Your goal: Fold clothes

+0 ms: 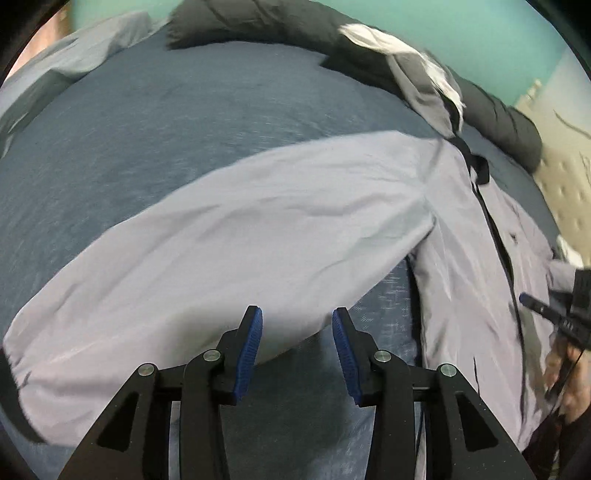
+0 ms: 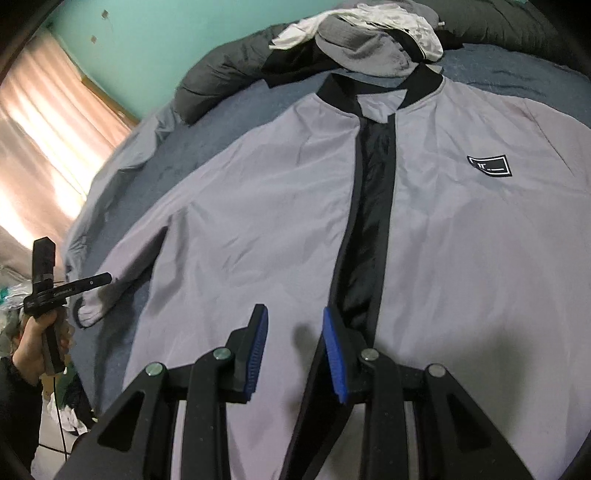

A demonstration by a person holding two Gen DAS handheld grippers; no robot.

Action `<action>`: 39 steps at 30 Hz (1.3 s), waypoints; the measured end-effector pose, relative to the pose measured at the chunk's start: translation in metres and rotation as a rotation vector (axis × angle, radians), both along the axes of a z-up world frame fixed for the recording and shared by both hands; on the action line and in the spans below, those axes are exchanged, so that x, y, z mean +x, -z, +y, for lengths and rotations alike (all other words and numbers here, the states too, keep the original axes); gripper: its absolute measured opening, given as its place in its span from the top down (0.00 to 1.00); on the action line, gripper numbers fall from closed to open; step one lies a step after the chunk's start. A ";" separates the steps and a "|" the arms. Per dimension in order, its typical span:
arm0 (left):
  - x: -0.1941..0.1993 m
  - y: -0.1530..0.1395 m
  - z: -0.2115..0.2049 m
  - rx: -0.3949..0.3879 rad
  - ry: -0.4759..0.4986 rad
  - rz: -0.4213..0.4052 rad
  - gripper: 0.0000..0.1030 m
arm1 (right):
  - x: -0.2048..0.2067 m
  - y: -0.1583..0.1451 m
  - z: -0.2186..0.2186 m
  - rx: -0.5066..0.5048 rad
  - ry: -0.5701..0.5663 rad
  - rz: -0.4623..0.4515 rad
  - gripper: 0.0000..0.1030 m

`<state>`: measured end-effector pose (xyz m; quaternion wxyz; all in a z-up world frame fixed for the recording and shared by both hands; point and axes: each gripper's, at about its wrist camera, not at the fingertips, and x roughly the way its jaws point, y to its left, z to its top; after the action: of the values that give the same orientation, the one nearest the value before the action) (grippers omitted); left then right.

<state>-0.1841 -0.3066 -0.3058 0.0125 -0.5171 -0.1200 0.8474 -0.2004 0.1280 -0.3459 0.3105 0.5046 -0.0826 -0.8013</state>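
A light grey jacket (image 2: 258, 221) with a black collar, black open front and a logo patch (image 2: 489, 167) lies face up on the blue bed cover (image 1: 147, 129). Its long sleeve (image 1: 258, 229) stretches out flat to the left and ends in a dark cuff (image 1: 14, 373). My left gripper (image 1: 296, 314) hovers open over the sleeve's near edge, nothing pinched. It also shows at the left of the right wrist view, left gripper (image 2: 105, 277), held by a hand beside the cuff (image 2: 88, 310). My right gripper (image 2: 294, 312) stands open above the lower front beside the black placket; it shows in the left wrist view as right gripper (image 1: 526, 298).
A dark puffy quilt (image 1: 258, 22) and a heap of grey, black and white clothes (image 2: 362, 37) lie along the far side of the bed. A teal wall and a lit curtain (image 2: 44, 147) stand behind. Loose items litter the floor (image 2: 70, 417) at the bed's left.
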 end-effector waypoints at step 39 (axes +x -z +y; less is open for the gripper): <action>0.007 -0.003 0.047 -0.017 -0.029 0.037 0.54 | -0.015 -0.055 0.126 -0.025 0.156 0.074 0.67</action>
<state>-0.1768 -0.2600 -0.3032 -0.0020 -0.4998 -0.1198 0.8578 -0.2154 0.2542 -0.2911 0.2563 0.4628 -0.1204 -0.8401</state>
